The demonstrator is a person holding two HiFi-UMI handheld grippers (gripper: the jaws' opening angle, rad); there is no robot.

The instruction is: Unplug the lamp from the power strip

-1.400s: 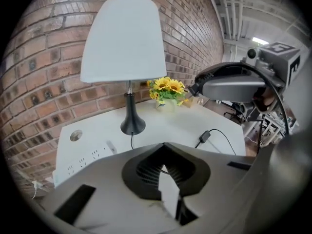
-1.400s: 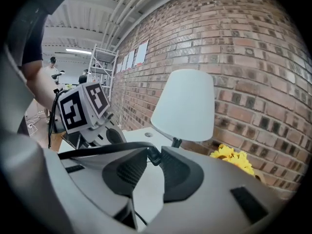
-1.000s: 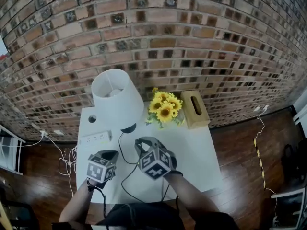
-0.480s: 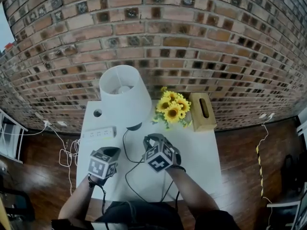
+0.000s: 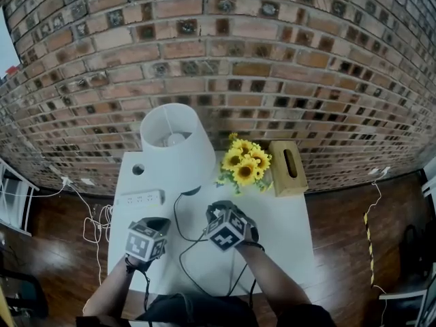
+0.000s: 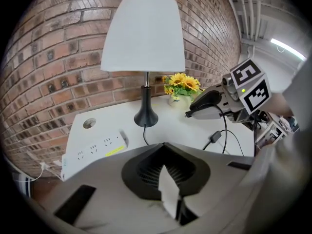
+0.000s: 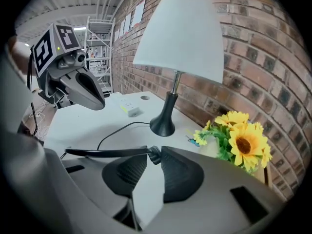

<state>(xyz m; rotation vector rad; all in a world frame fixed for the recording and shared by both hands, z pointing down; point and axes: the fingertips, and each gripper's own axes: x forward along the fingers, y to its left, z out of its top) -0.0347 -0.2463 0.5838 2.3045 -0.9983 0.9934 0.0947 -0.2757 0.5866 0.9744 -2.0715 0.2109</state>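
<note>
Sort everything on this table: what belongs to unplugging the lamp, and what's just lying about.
Job: white-shaded lamp with black base; its black cord, held in the right tongs; white plastic power strip.
Lying about: yellow sunflower bunch; wooden tissue box.

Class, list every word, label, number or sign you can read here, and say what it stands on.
No text is readable anywhere.
Yellow label on the power strip: too small to read.
Sheets on the brick wall: blurred.
Marker cubes: square patterns only, no letters.
</note>
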